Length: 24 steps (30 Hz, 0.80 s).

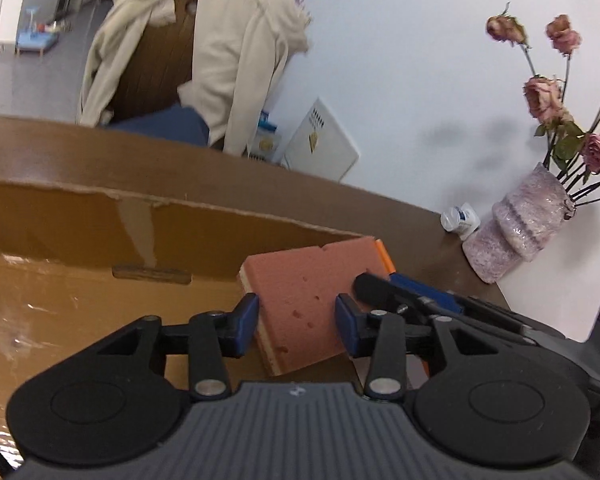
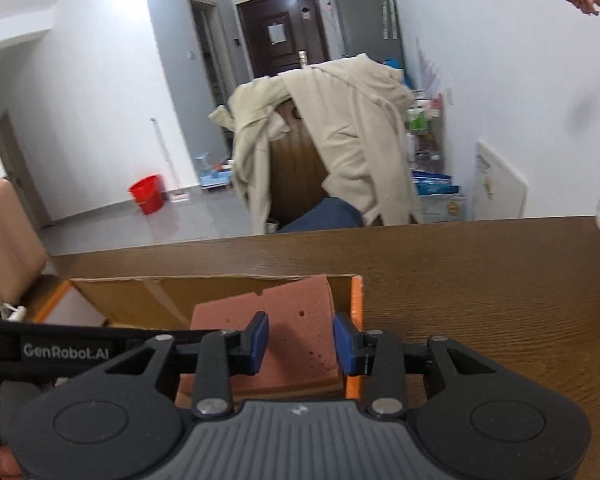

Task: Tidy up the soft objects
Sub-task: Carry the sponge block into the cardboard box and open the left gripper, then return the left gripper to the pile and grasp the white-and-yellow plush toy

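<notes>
The pink sponge (image 1: 304,300) stood tilted inside the open cardboard box (image 1: 100,248), against the box's right end, with its cream-coloured underside showing along the lower edge. The box sat on a brown wooden table (image 2: 480,280). In the left wrist view, the left gripper (image 1: 297,322) had its blue pads on both sides of the sponge; the left pad (image 1: 249,322) appeared just apart from the sponge's edge, and the right pad lay at or over the other edge, so I could not tell whether the pads really pressed on it. In the right wrist view, the right gripper (image 2: 300,342) stood in the same way, with one blue pad in front of the sponge's pink face and the other between the sponge and the orange box flap (image 2: 356,304); here also I could not tell if it was pinching. Farther on the table were a purple vase (image 1: 516,224) with dried roses and a small white bottle (image 1: 460,220) lying beside it. Behind the table, a beige coat (image 2: 340,132) hung over a chair.
</notes>
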{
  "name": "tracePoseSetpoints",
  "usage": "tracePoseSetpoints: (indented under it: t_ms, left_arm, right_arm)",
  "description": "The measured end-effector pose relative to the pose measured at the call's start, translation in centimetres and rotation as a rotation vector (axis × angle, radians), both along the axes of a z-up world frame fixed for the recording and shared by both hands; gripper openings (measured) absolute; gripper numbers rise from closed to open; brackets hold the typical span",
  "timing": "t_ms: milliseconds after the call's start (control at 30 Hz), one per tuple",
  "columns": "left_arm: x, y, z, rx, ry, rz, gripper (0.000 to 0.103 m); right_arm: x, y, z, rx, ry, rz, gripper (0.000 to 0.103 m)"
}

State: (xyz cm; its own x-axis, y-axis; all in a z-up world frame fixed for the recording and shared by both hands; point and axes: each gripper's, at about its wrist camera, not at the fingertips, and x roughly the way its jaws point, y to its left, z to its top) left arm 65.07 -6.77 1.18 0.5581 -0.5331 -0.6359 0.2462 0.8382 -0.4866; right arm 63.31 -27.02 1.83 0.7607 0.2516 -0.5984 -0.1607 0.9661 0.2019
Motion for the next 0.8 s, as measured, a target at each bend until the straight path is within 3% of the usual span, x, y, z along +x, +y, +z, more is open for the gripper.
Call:
tracePoseSetpoints:
  t_ms: [200,367,433,600,733,800]
  left_arm:
    - [-1.0,0.1,1.9,0.005,-0.055,0.025,0.056]
    - [-4.5,0.4,5.8,0.047,-0.13,0.026,0.063]
    - [-6.5,0.6,8.0,0.059,-0.168,0.036,0.067]
    - [-14.2,1.1,12.9,0.122,-0.294,0.076,0.08]
    - [-22.8,1.2,15.0,0.185,-0.411,0.116,0.085]
    - [-27.1,1.4,15.4,0.202,-0.463,0.14,0.092]
  right_arm:
    - [-1.6,-1.0,1.6,-0.003,-0.053,-0.009,0.04]
    - [-5.1,-2.3,5.4,-0.026,-0.131,0.01,0.044]
    - [-7.1,-2.9,7.4,-0.035,-0.172,0.025,0.054]
    - [-13.0,-4.5,11.5,-0.052,-0.26,0.052,0.062]
    - [-18.4,-5.6,13.2,-0.052,-0.311,0.089,0.07]
    - [-21.2,-5.8,13.4,-0.056,-0.321,0.121,0.072]
